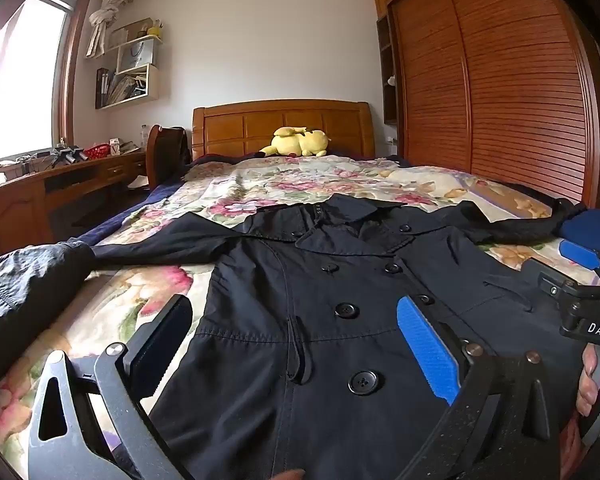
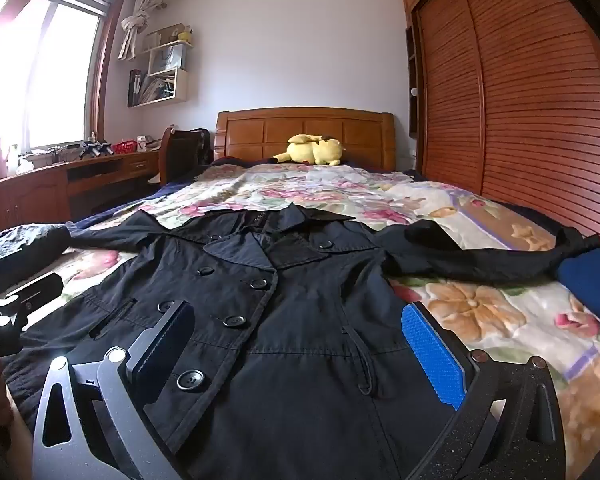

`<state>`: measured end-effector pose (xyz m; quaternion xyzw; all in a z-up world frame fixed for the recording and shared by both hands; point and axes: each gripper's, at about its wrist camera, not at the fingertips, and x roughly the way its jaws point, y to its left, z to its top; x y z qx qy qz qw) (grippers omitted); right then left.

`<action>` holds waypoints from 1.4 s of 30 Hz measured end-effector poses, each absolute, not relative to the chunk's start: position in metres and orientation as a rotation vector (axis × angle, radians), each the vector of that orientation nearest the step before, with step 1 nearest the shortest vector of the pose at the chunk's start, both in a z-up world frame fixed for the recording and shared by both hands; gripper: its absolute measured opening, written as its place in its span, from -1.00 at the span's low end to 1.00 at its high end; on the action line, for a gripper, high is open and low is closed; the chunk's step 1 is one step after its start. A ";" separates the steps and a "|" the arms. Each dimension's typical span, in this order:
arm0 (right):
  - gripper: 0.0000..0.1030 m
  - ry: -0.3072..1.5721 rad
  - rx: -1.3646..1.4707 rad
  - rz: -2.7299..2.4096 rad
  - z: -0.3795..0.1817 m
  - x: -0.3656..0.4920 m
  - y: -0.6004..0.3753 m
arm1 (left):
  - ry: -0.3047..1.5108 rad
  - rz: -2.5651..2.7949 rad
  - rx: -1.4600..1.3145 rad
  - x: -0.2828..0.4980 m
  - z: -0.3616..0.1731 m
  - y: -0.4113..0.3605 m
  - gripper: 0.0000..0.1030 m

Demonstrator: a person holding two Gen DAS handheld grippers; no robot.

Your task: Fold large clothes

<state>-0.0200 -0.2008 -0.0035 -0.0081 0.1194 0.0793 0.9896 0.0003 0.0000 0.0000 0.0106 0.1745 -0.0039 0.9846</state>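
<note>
"DAS" on right claw [image 1: 580,268]

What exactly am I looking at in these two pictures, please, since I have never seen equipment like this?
A person holds two hand-held grippers, each with a camera looking along its two fingers. One picture comes from the left gripper, the other from the right gripper. Both stand wide open and hold nothing. Below them a black coat lies front up, buttoned, with its sleeves spread out, on a bed with a floral bedspread. A yellow plush toy lies by the headboard. In the left view, the right gripper shows at the right edge.
</note>
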 end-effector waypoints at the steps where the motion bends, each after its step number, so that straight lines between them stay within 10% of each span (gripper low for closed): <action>1: 1.00 0.236 -0.014 0.160 -0.003 -0.020 -0.201 | 0.347 -0.008 0.020 0.000 0.000 0.000 0.99; 42: 1.00 0.226 -0.009 0.155 -0.002 -0.023 -0.201 | 0.327 -0.002 0.018 -0.001 0.003 -0.001 0.99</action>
